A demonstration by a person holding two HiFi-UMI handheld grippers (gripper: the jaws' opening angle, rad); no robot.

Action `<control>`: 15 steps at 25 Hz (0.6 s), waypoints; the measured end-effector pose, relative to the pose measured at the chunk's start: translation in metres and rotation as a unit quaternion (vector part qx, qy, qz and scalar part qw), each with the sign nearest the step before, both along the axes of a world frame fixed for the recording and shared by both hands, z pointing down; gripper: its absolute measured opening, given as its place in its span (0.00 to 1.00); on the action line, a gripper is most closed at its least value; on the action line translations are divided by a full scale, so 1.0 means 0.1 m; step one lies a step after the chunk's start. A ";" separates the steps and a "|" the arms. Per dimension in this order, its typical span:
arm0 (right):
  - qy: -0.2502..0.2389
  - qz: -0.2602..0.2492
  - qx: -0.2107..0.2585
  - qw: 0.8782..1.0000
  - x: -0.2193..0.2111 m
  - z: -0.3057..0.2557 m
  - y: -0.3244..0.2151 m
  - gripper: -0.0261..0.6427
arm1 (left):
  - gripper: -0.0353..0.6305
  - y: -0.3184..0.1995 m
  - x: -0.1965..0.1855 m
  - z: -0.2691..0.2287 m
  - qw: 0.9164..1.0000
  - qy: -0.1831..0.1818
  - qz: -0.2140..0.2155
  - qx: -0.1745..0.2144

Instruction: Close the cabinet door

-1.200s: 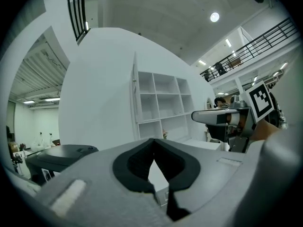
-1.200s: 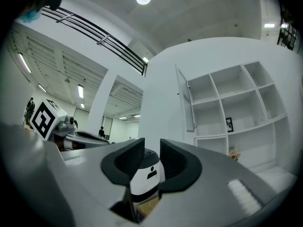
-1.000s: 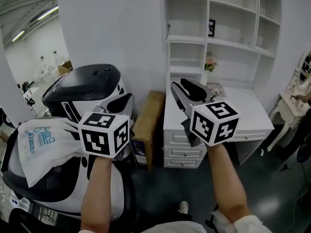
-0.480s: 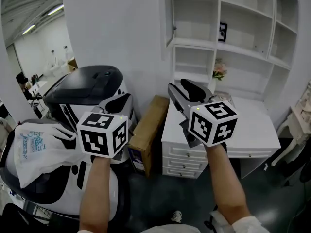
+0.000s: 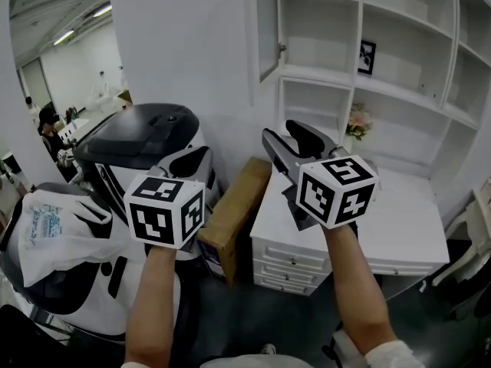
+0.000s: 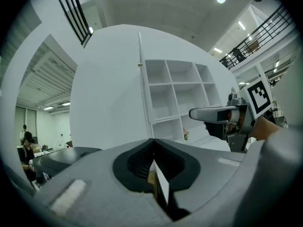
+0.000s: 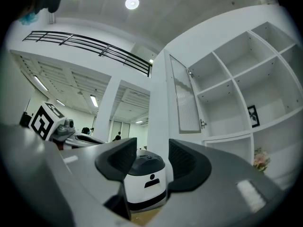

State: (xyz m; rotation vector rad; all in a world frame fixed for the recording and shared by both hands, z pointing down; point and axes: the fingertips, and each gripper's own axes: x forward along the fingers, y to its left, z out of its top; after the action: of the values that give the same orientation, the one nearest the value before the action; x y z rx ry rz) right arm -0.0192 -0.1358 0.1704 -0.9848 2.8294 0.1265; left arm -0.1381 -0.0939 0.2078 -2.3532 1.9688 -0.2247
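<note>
Now that I stand nearer the shelving (image 5: pixel 330 73), the open cabinet door (image 5: pixel 266 29) sits at twelve o'clock beyond my right gripper (image 5: pixel 282 135), whose empty jaws are opening to push it, while my left gripper (image 5: pixel 190 162) is clenched on nothing.

cabinet door (image 5: pixel 268 26) | white frame, pale panel (ribbed); swung wide open; left of shelves (image 5: pixel 331 73), upper row
</note>
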 end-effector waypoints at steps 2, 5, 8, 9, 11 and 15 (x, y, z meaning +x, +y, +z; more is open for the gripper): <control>-0.005 -0.007 -0.002 1.000 -0.02 -0.01 -0.09 0.35 | 0.05 -0.06 -0.01 0.02 1.000 -0.002 -0.007 -0.002; -0.004 -0.018 -0.003 1.000 -0.10 0.00 -0.20 0.35 | 0.05 -0.14 -0.08 0.03 1.000 0.001 -0.019 -0.003; -0.004 -0.024 -0.002 1.000 -0.17 0.00 -0.32 0.36 | 0.05 -0.24 -0.14 0.04 1.000 0.001 -0.024 -0.002; -0.003 -0.025 -0.001 1.000 -0.20 0.00 -0.36 0.36 | 0.05 -0.29 -0.16 0.04 1.000 0.002 -0.024 -0.002; -0.002 -0.024 0.000 1.000 -0.25 0.01 -0.45 0.36 | 0.05 -0.39 -0.20 0.05 1.000 0.004 -0.023 -0.001; 0.001 -0.014 0.003 1.000 -0.34 0.00 -0.68 0.36 | 0.05 -0.64 -0.26 0.06 1.000 0.005 -0.009 0.005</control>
State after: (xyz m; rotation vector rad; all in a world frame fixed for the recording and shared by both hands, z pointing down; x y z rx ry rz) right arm -0.0528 -0.2034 0.1703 -0.9441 2.8420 0.1316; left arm -0.1643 -0.1579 0.2134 -2.3363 1.9925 -0.2033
